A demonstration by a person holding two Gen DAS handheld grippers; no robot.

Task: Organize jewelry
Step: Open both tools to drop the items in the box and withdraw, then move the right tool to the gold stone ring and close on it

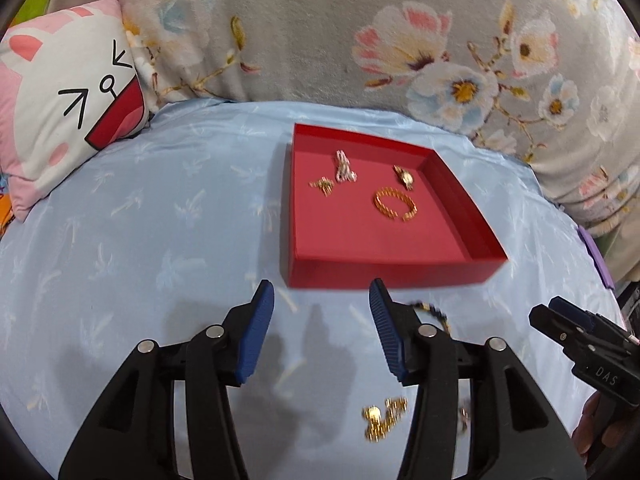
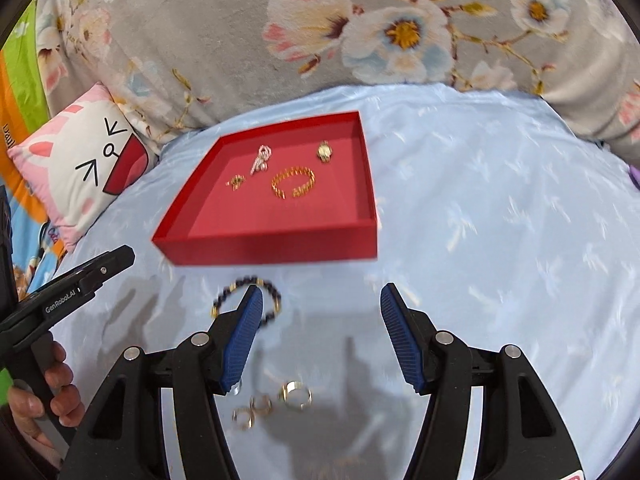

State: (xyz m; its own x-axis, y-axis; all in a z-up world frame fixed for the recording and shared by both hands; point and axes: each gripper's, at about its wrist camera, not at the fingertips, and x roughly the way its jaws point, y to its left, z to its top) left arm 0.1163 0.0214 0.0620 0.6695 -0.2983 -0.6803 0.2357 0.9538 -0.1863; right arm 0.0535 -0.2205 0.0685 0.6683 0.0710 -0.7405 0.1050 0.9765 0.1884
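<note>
A red tray [image 1: 384,272] [image 2: 264,246] lies on the light blue sheet. Inside are a gold chain bracelet [image 1: 395,204] [image 2: 293,183], a small gold watch [image 1: 404,177] [image 2: 324,151], a pearl piece [image 1: 344,166] [image 2: 261,159] and a small gold piece [image 1: 322,186] [image 2: 236,181]. A dark bead bracelet [image 2: 272,292] [image 1: 434,312] lies on the sheet before the tray. Gold rings [image 2: 295,394] and a gold earring piece [image 1: 382,418] lie nearer. My left gripper [image 1: 322,300] is open and empty. My right gripper [image 2: 322,300] is open and empty above the rings.
A cat-face pillow [image 1: 68,108] [image 2: 84,168] lies at the left. A grey floral blanket [image 1: 360,40] [image 2: 360,32] bunches up behind the tray. Each gripper shows at the edge of the other's view: the right one [image 1: 580,340], the left one [image 2: 68,284].
</note>
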